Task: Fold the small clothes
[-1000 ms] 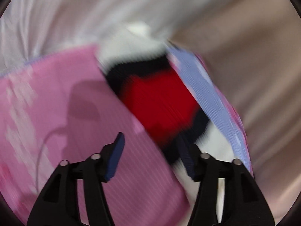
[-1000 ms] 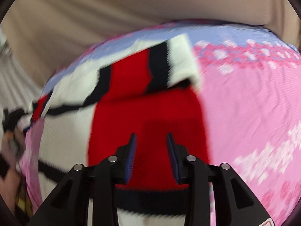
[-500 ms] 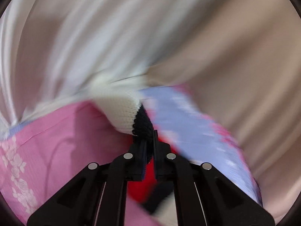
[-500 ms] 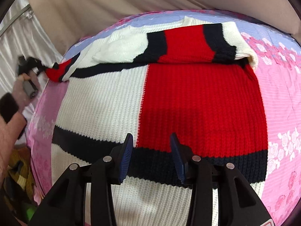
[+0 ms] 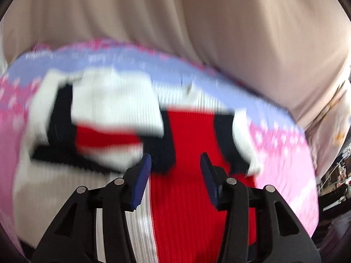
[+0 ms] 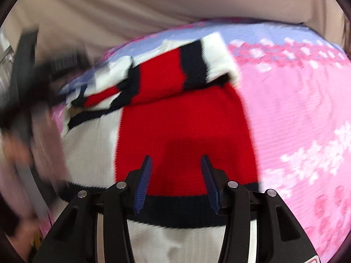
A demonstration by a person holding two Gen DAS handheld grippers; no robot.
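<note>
Half a second ago the left tool (image 5: 175,166) pinched the sweater (image 6: 186,131) sleeve; now it hangs over the sweater's middle, jaws just opened, empty. The right tool (image 6: 175,168), widening, tilts down above the sweater.

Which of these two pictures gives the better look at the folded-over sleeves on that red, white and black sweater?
The right wrist view. There the folded sleeves lie across the top of the sweater with fairly crisp edges. The left wrist view shows the same sleeves closer, but badly smeared by motion blur, so the stripes run together.
</note>
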